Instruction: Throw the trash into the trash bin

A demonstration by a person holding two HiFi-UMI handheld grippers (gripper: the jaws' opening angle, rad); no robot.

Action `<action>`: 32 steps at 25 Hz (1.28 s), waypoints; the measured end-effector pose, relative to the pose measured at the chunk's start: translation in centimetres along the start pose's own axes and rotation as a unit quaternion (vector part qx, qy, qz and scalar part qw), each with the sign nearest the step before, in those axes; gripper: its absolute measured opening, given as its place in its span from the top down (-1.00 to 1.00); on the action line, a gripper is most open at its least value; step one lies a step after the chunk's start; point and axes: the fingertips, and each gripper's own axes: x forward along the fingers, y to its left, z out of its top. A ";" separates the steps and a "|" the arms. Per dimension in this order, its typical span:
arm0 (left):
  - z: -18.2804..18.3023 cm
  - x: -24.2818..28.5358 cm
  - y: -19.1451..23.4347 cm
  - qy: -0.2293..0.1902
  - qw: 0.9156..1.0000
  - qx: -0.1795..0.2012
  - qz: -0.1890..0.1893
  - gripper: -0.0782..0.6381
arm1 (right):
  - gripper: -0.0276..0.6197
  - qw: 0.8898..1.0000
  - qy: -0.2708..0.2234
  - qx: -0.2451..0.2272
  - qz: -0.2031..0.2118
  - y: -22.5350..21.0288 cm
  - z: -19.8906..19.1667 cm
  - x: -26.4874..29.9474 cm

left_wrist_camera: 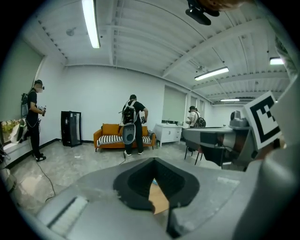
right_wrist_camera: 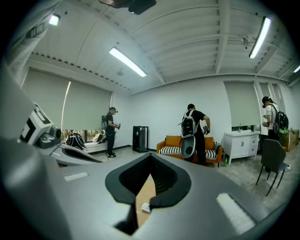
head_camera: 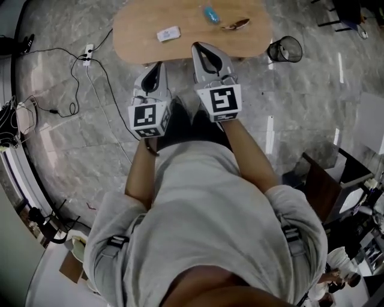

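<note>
1. Down in the head view, I am seeing three scraps lying on the wooden desk (head_camera: 138, 42): a white wrapper (head_camera: 168, 33) near the middle, a blue scrap (head_camera: 210, 14) further right, and a brownish piece (head_camera: 235, 24) just beside that one. The trash bin (head_camera: 285, 49) is standing on the floor off the desk's right end, apart from it. The left tool (head_camera: 157, 66) and the right tool (head_camera: 201, 48) are both pointing toward the desk's near edge, with their jaws pressed together and carrying nothing.
2. Along the left gripper view, the left tool (left_wrist_camera: 152, 161) is sitting closed and empty. Only a sliver of desk (left_wrist_camera: 159, 200) is showing through the gap behind its tips.
3. Along the right gripper view, the right tool (right_wrist_camera: 151, 158) is likewise closed on nothing, and the white wrapper (right_wrist_camera: 146, 207) is showing through its gap, lying flat on the desk (right_wrist_camera: 143, 192).
4. I am judging all three scraps to be light and not fragile. The wrapper is looking thin and crushable and likely to skid on the smooth wood, so I am planning to pinch it across its short width. I am not able to identify the brownish piece.
</note>
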 end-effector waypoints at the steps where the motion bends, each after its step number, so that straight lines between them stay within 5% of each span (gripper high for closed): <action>1: -0.2 1.1 0.9 0.007 1.000 0.003 -0.003 0.73 | 0.89 1.000 0.008 0.003 0.001 -0.1 -0.6 1.2; 14: -5.5 17.4 8.0 0.096 0.988 0.039 -0.116 0.73 | 0.89 0.993 0.110 0.045 -0.014 -3.8 -11.0 14.8; 21: -15.9 25.1 12.3 0.180 0.966 0.111 -0.147 0.73 | 0.89 0.989 0.139 0.057 0.002 -5.2 -20.5 20.2; 32: -27.4 31.9 17.1 0.280 0.945 0.091 -0.146 0.73 | 0.89 0.976 0.192 0.097 -0.017 -8.1 -32.4 24.1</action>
